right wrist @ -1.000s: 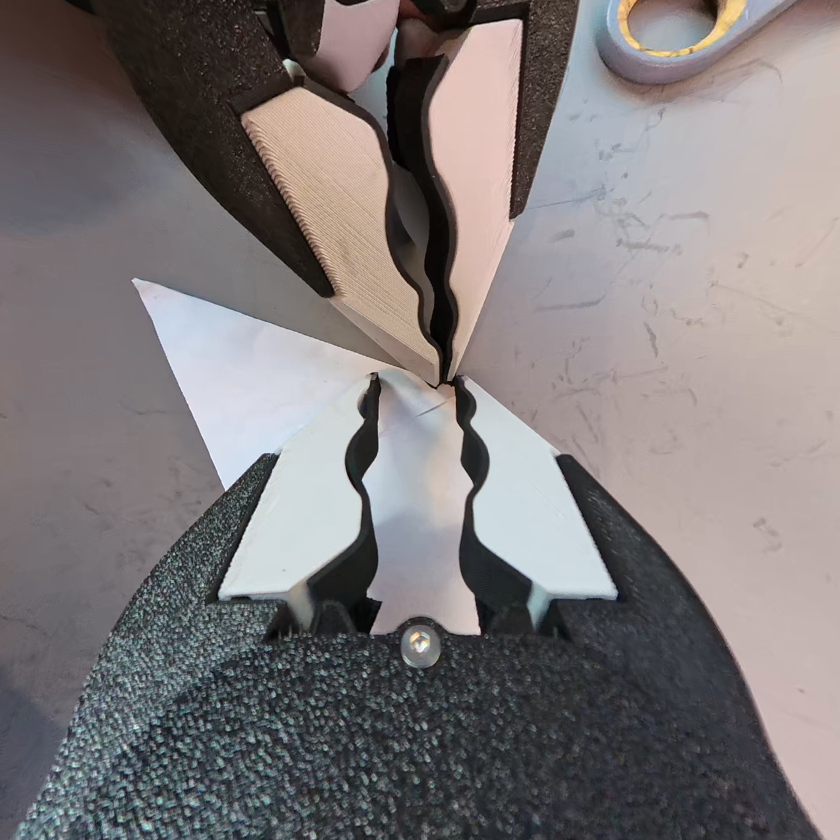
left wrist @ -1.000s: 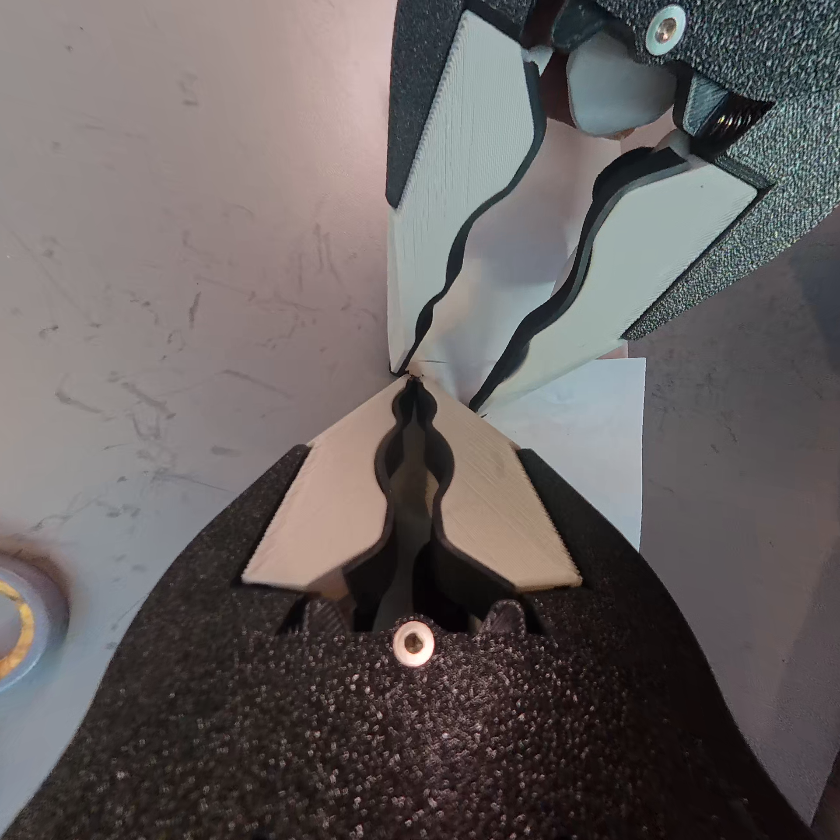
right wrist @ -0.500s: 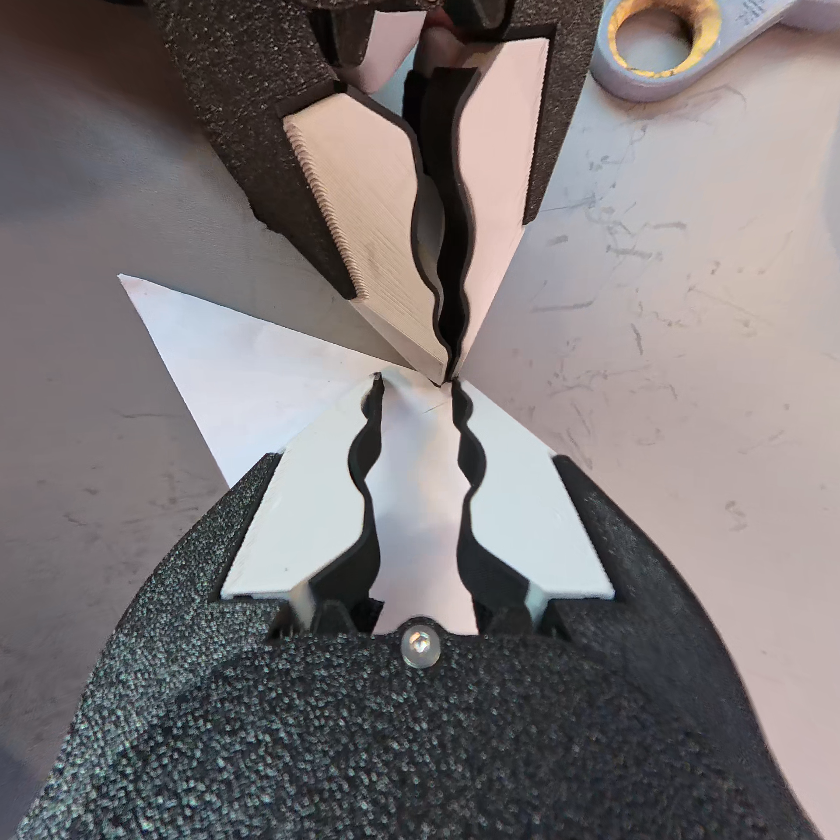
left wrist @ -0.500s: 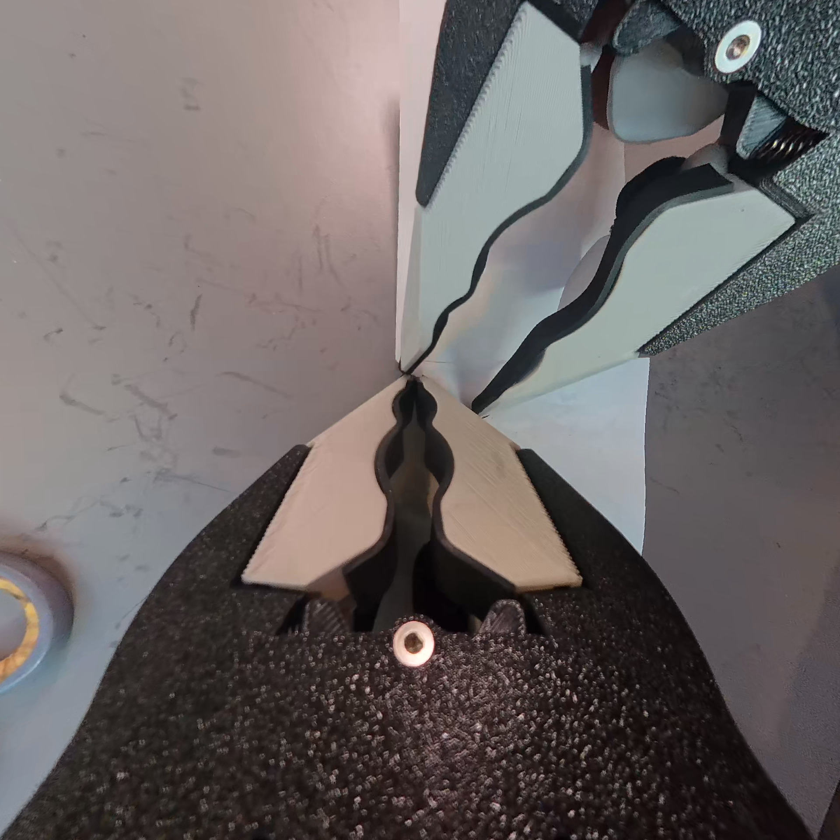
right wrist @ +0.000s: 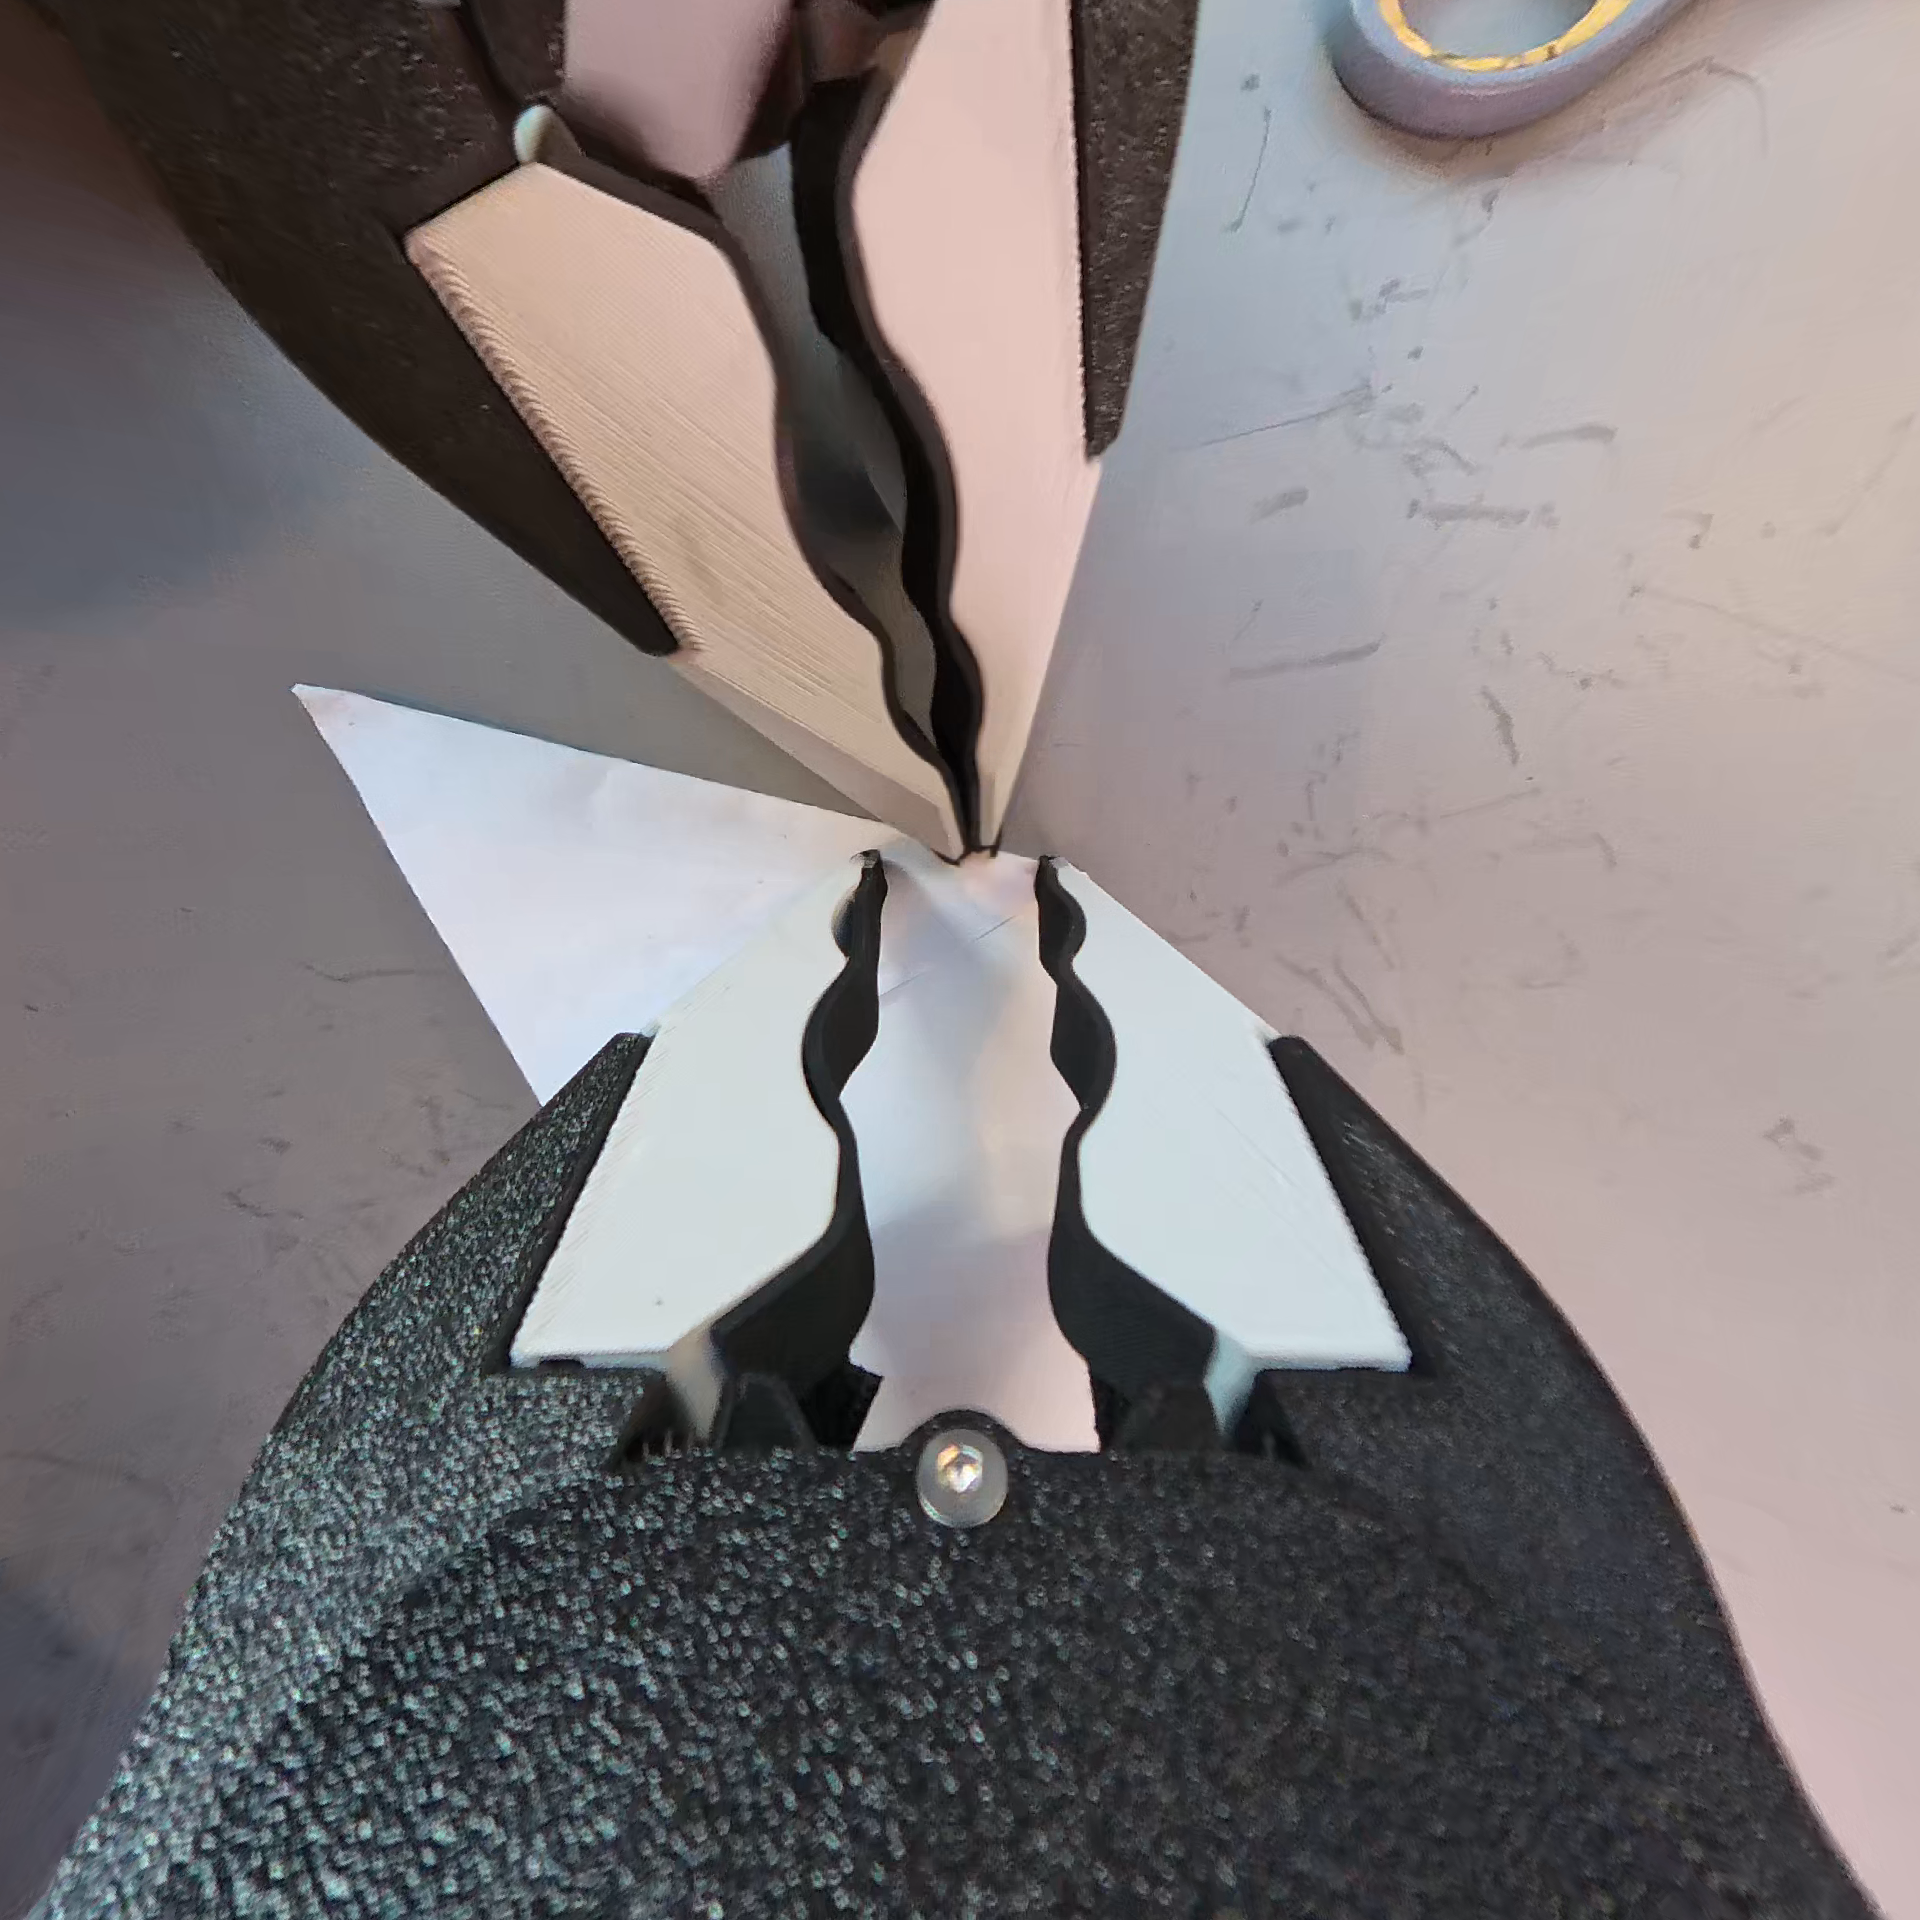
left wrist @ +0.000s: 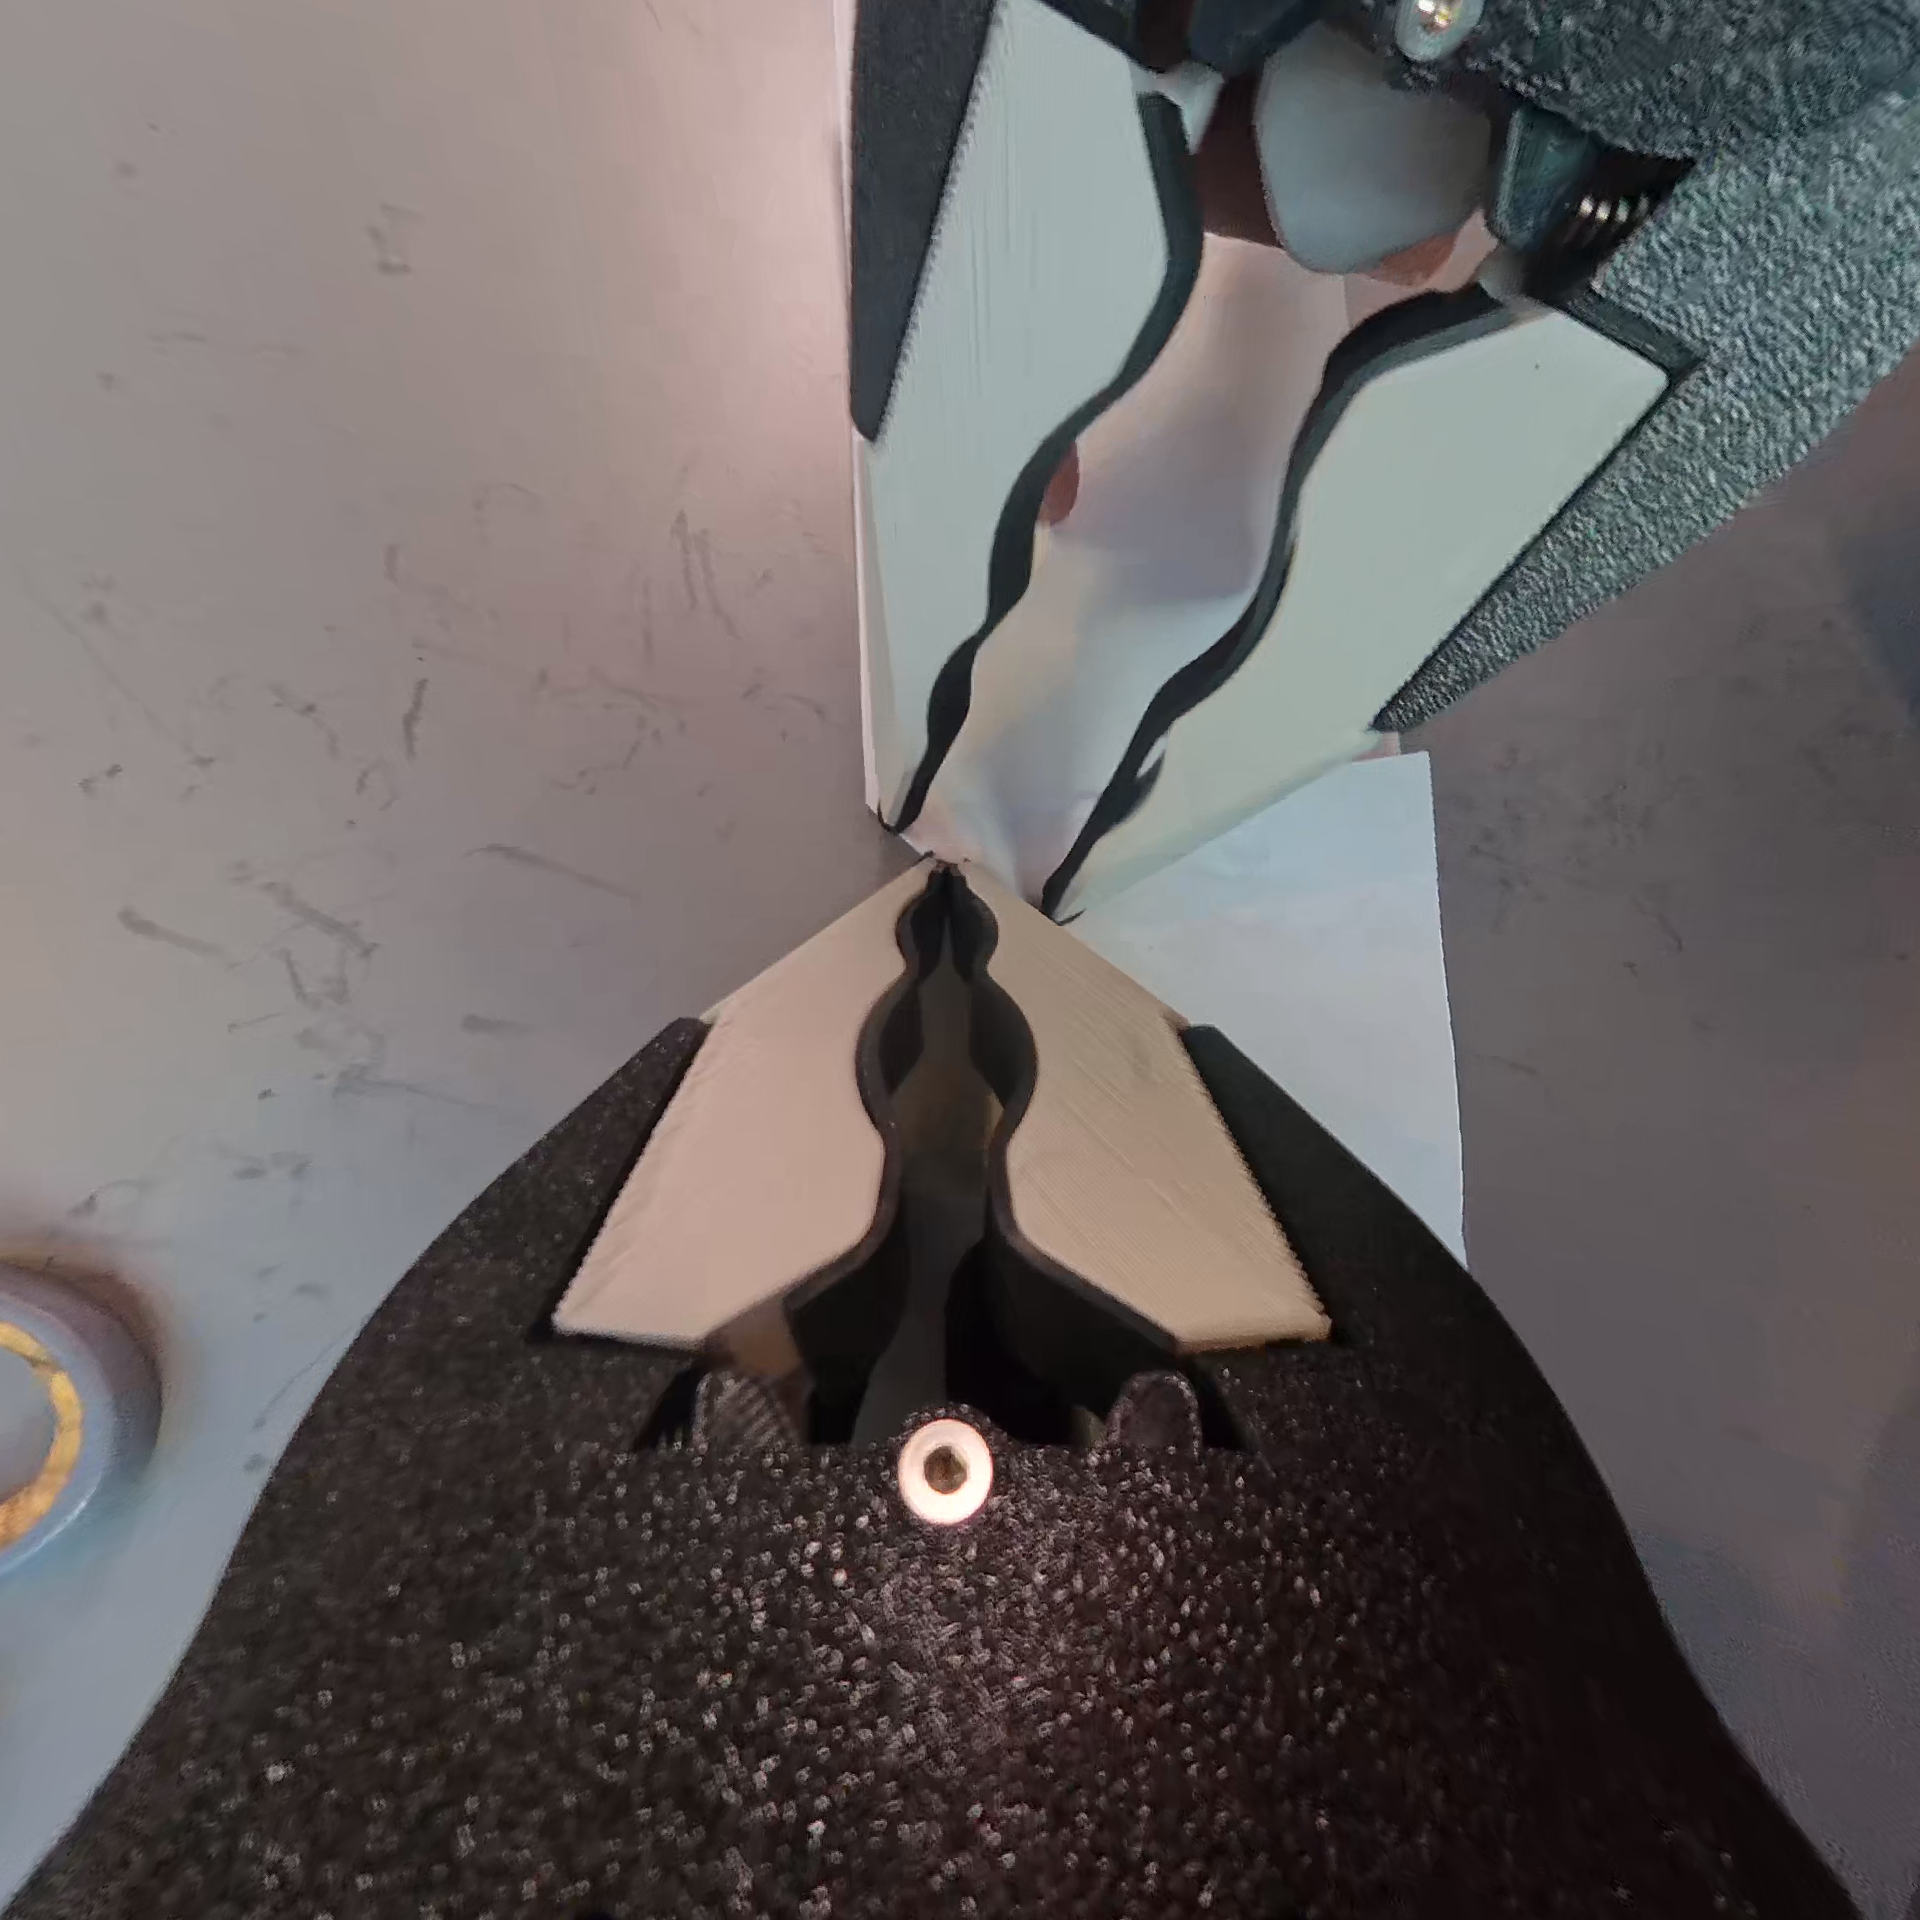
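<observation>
A white sheet of paper (left wrist: 1299,987) lies on a scratched grey table (left wrist: 416,520). My left gripper (left wrist: 940,873) is shut, its tips pinching the edge of the paper, which creases slightly toward that spot. My right gripper (right wrist: 958,862) is open, its two fingers straddling the paper (right wrist: 582,831) just in front of the left gripper's tips (right wrist: 971,842). The two grippers face each other, tip to tip. In the left wrist view the right gripper (left wrist: 968,871) comes down from the top right, with the paper showing between its fingers.
A grey ring-shaped handle with a yellow inner rim (right wrist: 1507,52) lies on the table behind the left gripper; it also shows at the left edge of the left wrist view (left wrist: 42,1423). Bare table (right wrist: 1455,727) surrounds the paper. Less than 4 cm separates the two grippers' tips.
The right gripper has shifted slightly, its body swinging up and to the right in the left wrist view. The tips of both stay at the same spot on the paper. The left gripper stays shut.
</observation>
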`<state>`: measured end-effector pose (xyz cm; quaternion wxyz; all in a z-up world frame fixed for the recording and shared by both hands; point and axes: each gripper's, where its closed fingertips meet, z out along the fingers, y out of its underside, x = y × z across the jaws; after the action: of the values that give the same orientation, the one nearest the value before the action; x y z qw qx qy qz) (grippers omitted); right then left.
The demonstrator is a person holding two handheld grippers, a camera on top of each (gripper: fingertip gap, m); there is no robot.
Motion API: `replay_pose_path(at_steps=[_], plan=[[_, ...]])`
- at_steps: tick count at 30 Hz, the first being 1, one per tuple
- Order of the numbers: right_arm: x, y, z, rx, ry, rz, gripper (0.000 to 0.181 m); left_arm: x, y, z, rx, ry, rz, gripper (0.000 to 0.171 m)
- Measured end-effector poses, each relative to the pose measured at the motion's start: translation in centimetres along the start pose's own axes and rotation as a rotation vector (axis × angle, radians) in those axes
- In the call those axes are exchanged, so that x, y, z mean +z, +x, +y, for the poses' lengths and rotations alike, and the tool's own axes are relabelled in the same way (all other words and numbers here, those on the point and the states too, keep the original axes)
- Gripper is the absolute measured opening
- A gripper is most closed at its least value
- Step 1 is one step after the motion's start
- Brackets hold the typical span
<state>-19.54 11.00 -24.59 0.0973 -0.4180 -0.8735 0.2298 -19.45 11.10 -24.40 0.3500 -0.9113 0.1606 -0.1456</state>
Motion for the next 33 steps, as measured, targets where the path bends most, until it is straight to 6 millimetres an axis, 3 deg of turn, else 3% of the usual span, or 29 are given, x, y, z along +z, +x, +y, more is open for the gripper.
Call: replay_pose_path(at_steps=[1,11,24,33], plan=[[0.0,0.0,0.0,0.001,0.006,0.002,0.029,-0.1,0.3,0.2,0.03,-0.001,-0.006,0.0],[0.0,0.0,0.0,0.01,0.029,0.007,0.029,-0.6,1.1,1.2,0.234,-0.043,-0.135,0.0],[0.0,0.1,0.0,0.014,0.041,0.014,0.029,-3.3,6.0,5.1,0.315,-0.073,-0.115,0.0],[0.0,0.0,0.0,0.021,0.057,0.018,0.029,-4.3,7.9,6.5,0.598,-0.077,-0.262,0.0]])
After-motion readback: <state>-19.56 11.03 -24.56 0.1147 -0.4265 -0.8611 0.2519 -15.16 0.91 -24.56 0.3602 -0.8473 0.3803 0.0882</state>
